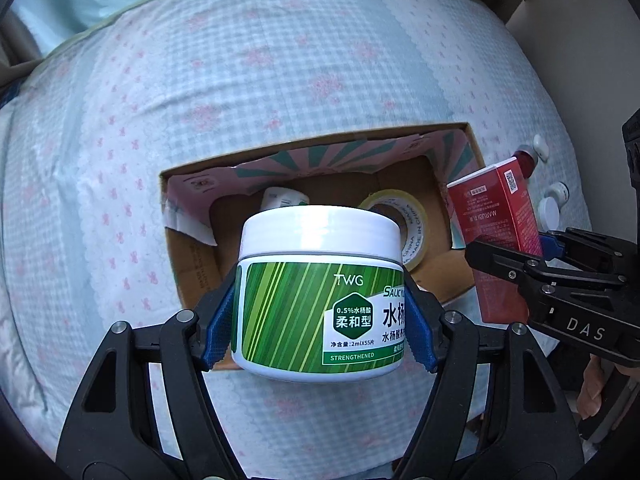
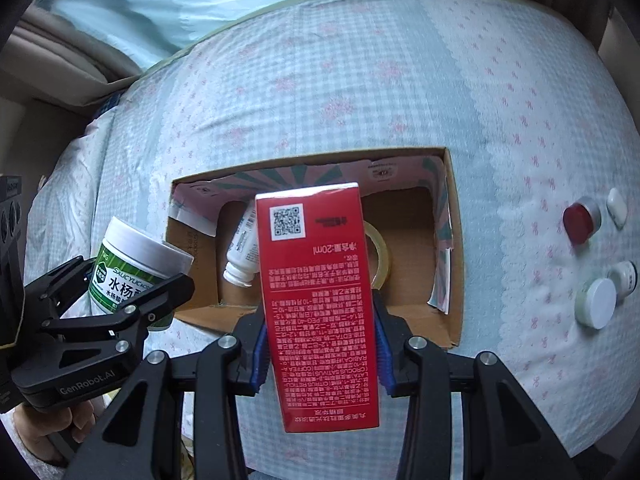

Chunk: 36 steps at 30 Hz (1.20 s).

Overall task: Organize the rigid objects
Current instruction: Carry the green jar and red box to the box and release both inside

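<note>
My left gripper (image 1: 320,320) is shut on a green-labelled jar with a white lid (image 1: 320,296), held just in front of an open cardboard box (image 1: 192,264). My right gripper (image 2: 320,344) is shut on a tall red carton (image 2: 320,300), held upright over the box's near edge (image 2: 452,320). Inside the box lie a white bottle (image 2: 240,256) and a roll of clear tape (image 2: 380,256). The jar also shows at the left of the right wrist view (image 2: 132,264), and the red carton at the right of the left wrist view (image 1: 496,232).
The box sits on a bed with a blue checked, pink-flowered cover (image 2: 320,100). To the box's right lie a red-lidded jar (image 2: 580,220), a small white piece (image 2: 616,208), a white-lidded jar (image 2: 596,304) and a small white pot (image 2: 624,276).
</note>
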Each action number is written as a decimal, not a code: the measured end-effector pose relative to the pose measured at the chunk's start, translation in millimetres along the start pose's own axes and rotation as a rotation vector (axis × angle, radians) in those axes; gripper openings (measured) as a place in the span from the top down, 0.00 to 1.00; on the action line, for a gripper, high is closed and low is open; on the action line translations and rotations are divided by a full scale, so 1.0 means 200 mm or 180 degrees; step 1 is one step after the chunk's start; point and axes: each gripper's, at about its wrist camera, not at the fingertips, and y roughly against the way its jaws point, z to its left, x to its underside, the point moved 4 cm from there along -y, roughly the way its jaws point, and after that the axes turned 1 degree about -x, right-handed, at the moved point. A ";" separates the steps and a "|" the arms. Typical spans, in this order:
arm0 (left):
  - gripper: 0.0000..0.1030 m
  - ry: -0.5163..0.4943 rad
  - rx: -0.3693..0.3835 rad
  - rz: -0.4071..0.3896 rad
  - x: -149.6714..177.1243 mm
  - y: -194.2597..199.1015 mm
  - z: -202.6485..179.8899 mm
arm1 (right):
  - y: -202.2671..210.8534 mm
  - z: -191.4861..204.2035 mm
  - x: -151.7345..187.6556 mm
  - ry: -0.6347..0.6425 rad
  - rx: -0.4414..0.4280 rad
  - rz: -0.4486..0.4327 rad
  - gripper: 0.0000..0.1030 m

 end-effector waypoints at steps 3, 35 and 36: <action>0.34 -0.0084 0.0048 0.0107 -0.03 -0.15 -0.02 | -0.10 -0.06 -0.02 -0.0096 0.0184 0.0047 0.62; 0.00 -0.0569 -0.0109 0.0044 -0.13 -0.28 -0.16 | -0.21 -0.21 -0.24 -0.0101 0.0345 -0.0184 0.00; 0.00 -0.0567 -0.0114 0.0047 -0.12 -0.28 -0.16 | -0.21 -0.20 -0.23 -0.0112 0.0356 -0.0178 0.00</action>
